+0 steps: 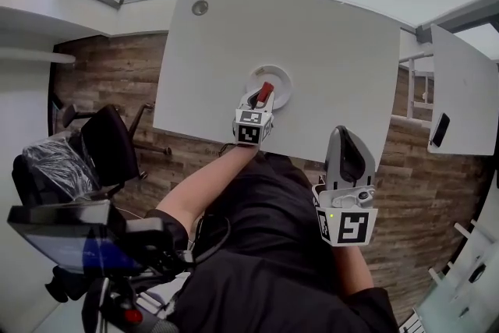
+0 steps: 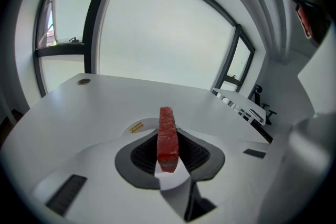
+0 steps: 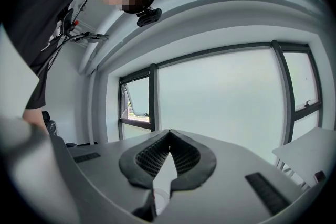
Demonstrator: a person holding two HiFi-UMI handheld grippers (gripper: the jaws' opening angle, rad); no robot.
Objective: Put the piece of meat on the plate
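Fingers (image 2: 142,155) of the left gripper (image 2: 168,136), dark grey and ribbed, are clamped on a red, slab-shaped piece of meat (image 2: 167,126). The meat stands on edge between them and juts out past their tips. In the head view this gripper tilts downward over a round white plate (image 1: 285,79), with the meat above the plate's middle. Whether the meat touches the plate cannot be told. The plate sits on a large white table (image 1: 312,19), near the table's front edge. A small yellow label (image 2: 136,127) lies on the plate's rim, just behind the jaws. A round grey grommet (image 1: 200,8) marks the table's far left corner. The right gripper (image 3: 169,136) is closed, its two jaws meeting tip to tip with nothing between them. In the head view it hangs at the table's near edge, well apart from the plate. A black office chair (image 1: 109,144) stands on the wood-patterned floor (image 1: 101,66), left of the table.
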